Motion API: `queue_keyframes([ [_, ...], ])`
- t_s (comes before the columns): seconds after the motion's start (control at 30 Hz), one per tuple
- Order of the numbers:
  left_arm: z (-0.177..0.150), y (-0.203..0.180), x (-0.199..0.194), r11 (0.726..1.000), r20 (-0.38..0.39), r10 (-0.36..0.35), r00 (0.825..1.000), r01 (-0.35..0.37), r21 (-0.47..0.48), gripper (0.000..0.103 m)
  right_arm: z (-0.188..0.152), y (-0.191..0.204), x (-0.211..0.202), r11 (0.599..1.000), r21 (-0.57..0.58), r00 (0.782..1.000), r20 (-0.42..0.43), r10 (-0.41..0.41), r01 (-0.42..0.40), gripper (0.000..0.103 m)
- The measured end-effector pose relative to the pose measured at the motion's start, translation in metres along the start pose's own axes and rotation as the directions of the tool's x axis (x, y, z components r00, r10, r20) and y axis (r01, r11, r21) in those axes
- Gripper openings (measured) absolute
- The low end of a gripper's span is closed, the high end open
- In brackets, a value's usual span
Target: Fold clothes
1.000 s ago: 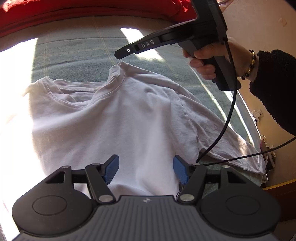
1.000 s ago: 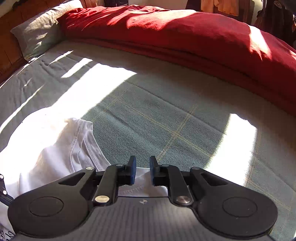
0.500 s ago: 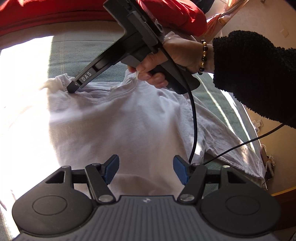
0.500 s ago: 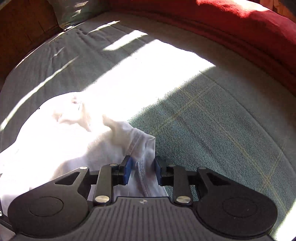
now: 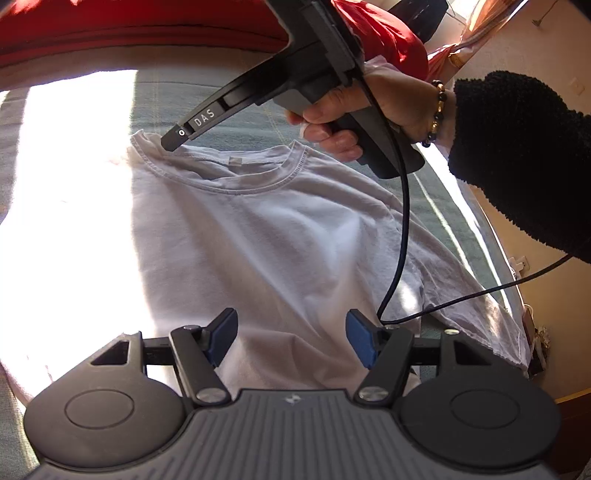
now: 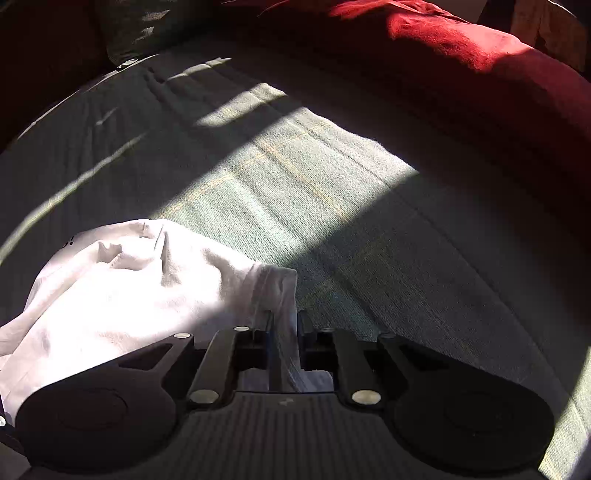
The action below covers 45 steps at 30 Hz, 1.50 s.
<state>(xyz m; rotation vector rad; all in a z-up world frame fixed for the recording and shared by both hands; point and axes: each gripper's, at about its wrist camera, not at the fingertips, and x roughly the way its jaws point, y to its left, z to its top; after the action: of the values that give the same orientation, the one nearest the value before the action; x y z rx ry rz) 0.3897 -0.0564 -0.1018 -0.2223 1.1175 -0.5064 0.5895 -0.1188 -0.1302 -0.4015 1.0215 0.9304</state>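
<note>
T-shirt (image 5: pixel 258 240), white, spread face-up on bed (image 5: pixel 229 110), collar at 12 o'clock; my right tool (image 6: pixel 284 321) clenched on its shoulder edge, left tool (image 5: pixel 291 332) released above hem; I judge next: carry shoulder across evenly.

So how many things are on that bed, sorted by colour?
White: 1, the T-shirt
Red: 1, the blanket
Grey-green: 1, the pillow
Black: 2, the left gripper and the right gripper
Total: 5
</note>
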Motion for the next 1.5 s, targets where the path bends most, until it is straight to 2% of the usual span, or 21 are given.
queue_keyframes([
  [0.13, 0.005, 0.004, 0.001, 1.0, -0.008, 0.029, 1.0, -0.029, 0.006, 0.064, -0.031, -0.012, -0.037, 0.991, 0.127, 0.999, 0.014, 0.036, -0.038, 0.015],
  [0.3, 0.005, 0.012, 0.012, 0.996, -0.041, 0.089, 0.995, -0.089, 0.0, 0.064, -0.09, -0.007, -0.047, 0.984, 0.177, 0.994, -0.099, 0.048, -0.03, 0.021],
  [0.4, 0.001, 0.021, 0.022, 0.987, -0.089, 0.163, 0.983, -0.162, 0.01, 0.065, -0.113, -0.01, -0.041, 0.978, 0.204, 0.994, -0.106, -0.008, 0.03, 0.02],
  [0.5, -0.007, 0.03, 0.027, 0.974, -0.146, 0.229, 0.962, -0.226, 0.033, 0.065, -0.121, -0.022, -0.052, 0.952, 0.289, 0.995, -0.057, -0.086, 0.099, 0.02],
  [0.67, -0.009, 0.017, 0.021, 0.962, -0.156, 0.267, 0.951, -0.255, 0.093, 0.065, -0.149, -0.039, -0.097, 0.918, 0.37, 0.989, -0.025, -0.144, 0.143, 0.021],
  [0.77, -0.003, -0.004, 0.015, 0.959, -0.128, 0.264, 0.956, -0.246, 0.14, 0.065, -0.178, -0.045, -0.132, 0.891, 0.412, 0.98, -0.03, -0.197, 0.192, 0.022],
  [0.83, 0.002, -0.026, 0.015, 0.954, -0.104, 0.258, 0.961, -0.236, 0.182, 0.065, -0.202, -0.048, -0.155, 0.863, 0.448, 0.97, -0.041, -0.239, 0.232, 0.023],
  [0.97, 0.012, -0.071, 0.018, 0.939, -0.056, 0.241, 0.969, -0.218, 0.268, 0.065, -0.269, -0.055, -0.201, 0.772, 0.557, 0.946, -0.085, -0.313, 0.306, 0.026],
  [1.13, 0.022, -0.126, 0.025, 0.907, -0.008, 0.217, 0.976, -0.199, 0.37, 0.067, -0.354, -0.053, -0.237, 0.66, 0.66, 0.925, -0.151, -0.349, 0.357, 0.026],
  [1.3, 0.014, -0.171, 0.06, 0.879, -0.016, 0.224, 0.974, -0.195, 0.434, 0.068, -0.419, -0.053, -0.267, 0.601, 0.708, 0.915, -0.168, -0.367, 0.371, 0.026],
  [1.4, 0.008, -0.193, 0.075, 0.876, -0.034, 0.224, 0.974, -0.185, 0.446, 0.068, -0.455, -0.057, -0.286, 0.566, 0.738, 0.911, -0.164, -0.377, 0.367, 0.026],
  [1.5, 0.005, -0.214, 0.09, 0.875, -0.06, 0.227, 0.972, -0.177, 0.45, 0.068, -0.48, -0.067, -0.299, 0.546, 0.769, 0.922, -0.142, -0.359, 0.331, 0.026],
])
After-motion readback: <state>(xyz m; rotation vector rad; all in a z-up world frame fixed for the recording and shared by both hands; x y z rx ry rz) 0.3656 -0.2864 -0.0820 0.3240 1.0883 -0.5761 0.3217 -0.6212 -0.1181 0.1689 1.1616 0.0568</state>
